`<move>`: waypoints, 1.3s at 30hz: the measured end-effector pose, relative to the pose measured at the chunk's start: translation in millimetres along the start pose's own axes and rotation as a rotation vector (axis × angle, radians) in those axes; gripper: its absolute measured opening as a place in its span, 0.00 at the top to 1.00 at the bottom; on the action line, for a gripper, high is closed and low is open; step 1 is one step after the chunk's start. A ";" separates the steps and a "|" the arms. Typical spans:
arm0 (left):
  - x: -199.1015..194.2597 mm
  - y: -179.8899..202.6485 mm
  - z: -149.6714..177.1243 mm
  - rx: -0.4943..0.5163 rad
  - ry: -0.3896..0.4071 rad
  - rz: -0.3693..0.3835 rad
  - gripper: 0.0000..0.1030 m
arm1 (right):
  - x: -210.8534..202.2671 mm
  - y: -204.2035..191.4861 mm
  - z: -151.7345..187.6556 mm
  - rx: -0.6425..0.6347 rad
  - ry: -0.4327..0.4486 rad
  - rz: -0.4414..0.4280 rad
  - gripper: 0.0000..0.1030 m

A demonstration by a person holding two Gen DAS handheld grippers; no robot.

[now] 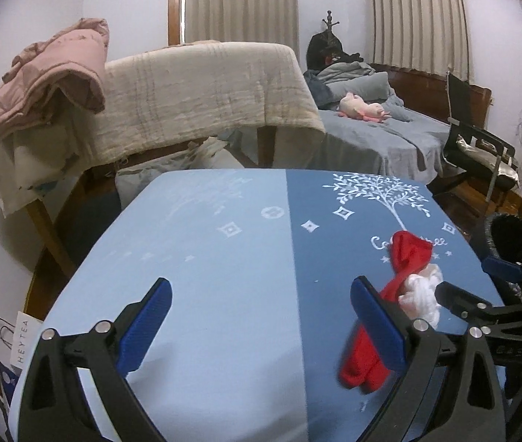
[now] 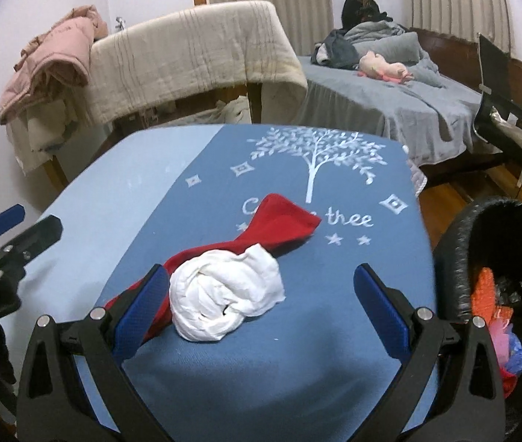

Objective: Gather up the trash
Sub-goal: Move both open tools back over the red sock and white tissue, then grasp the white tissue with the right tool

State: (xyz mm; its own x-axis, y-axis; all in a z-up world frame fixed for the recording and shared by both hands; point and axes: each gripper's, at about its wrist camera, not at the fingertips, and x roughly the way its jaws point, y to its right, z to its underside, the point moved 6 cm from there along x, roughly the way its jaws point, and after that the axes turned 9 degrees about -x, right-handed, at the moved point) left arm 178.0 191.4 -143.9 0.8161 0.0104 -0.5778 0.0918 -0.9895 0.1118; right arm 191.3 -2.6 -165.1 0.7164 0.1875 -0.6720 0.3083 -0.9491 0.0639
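Observation:
A crumpled white paper wad (image 2: 224,294) lies on the blue table cover (image 2: 279,361), resting against a long red cloth (image 2: 279,221). My right gripper (image 2: 261,309) is open, low over the table; the wad sits between its fingers, close to the left one. In the left wrist view the red cloth (image 1: 406,254) and the white wad (image 1: 423,294) lie at the right, just beyond my right finger. My left gripper (image 1: 261,316) is open over bare light-blue cover with nothing between its fingers. The right gripper's fingers (image 1: 456,298) show at that view's right edge.
A black-lined trash bin (image 2: 489,258) holding orange, pink and blue scraps stands at the table's right side. Behind the table are a towel-draped wooden rack (image 1: 202,99), a pink jacket (image 1: 47,77), a grey bed (image 1: 382,132) and a black chair (image 1: 478,140).

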 end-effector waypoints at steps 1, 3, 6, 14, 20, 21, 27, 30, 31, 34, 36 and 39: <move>0.9 -1.5 0.4 0.000 -0.001 -0.002 0.07 | 3.2 -1.6 0.8 -0.002 -0.006 0.000 0.05; 2.6 -4.9 2.0 -0.004 -0.006 -0.005 0.07 | 8.5 -3.8 2.8 -0.006 -0.021 0.000 0.05; 5.6 -6.3 2.3 -0.009 -0.011 -0.008 0.07 | 15.7 -4.5 4.8 -0.004 -0.040 -0.006 0.05; 11.3 -8.2 6.9 -0.014 -0.024 -0.012 0.07 | 31.7 -12.5 5.1 -0.008 -0.087 -0.044 0.05; 14.7 -9.0 8.9 -0.017 -0.031 -0.014 0.07 | 38.5 -22.8 8.0 -0.039 -0.125 -0.081 0.06; 15.4 -9.1 9.4 -0.016 -0.033 -0.014 0.07 | 39.1 -23.2 8.7 -0.039 -0.128 -0.084 0.06; 16.8 -7.2 10.7 -0.010 -0.040 -0.013 0.07 | 42.1 -21.2 11.1 -0.013 -0.149 -0.131 0.32; 16.6 -4.3 10.6 -0.006 -0.039 -0.012 0.07 | 39.9 -22.2 10.9 -0.022 -0.146 -0.155 0.47; 16.7 -3.4 10.4 -0.006 -0.039 -0.010 0.07 | 38.6 -22.0 11.1 -0.028 -0.146 -0.161 0.51; 17.0 2.3 11.3 -0.001 -0.041 -0.003 0.07 | 33.5 -14.9 12.0 -0.018 -0.144 -0.168 0.53; 18.9 9.8 12.9 0.005 -0.047 0.008 0.07 | 27.1 -5.0 11.9 0.003 -0.131 -0.152 0.53; 22.3 22.8 14.6 0.015 -0.056 0.030 0.07 | 21.0 13.3 13.1 0.022 -0.119 -0.110 0.53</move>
State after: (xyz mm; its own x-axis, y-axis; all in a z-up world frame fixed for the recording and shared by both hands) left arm 189.9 167.0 -166.1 0.7850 -0.0273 -0.6189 0.0586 -0.9913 0.1181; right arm 202.2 -14.6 -188.0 0.5993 0.2604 -0.7570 0.3661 -0.9301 -0.0301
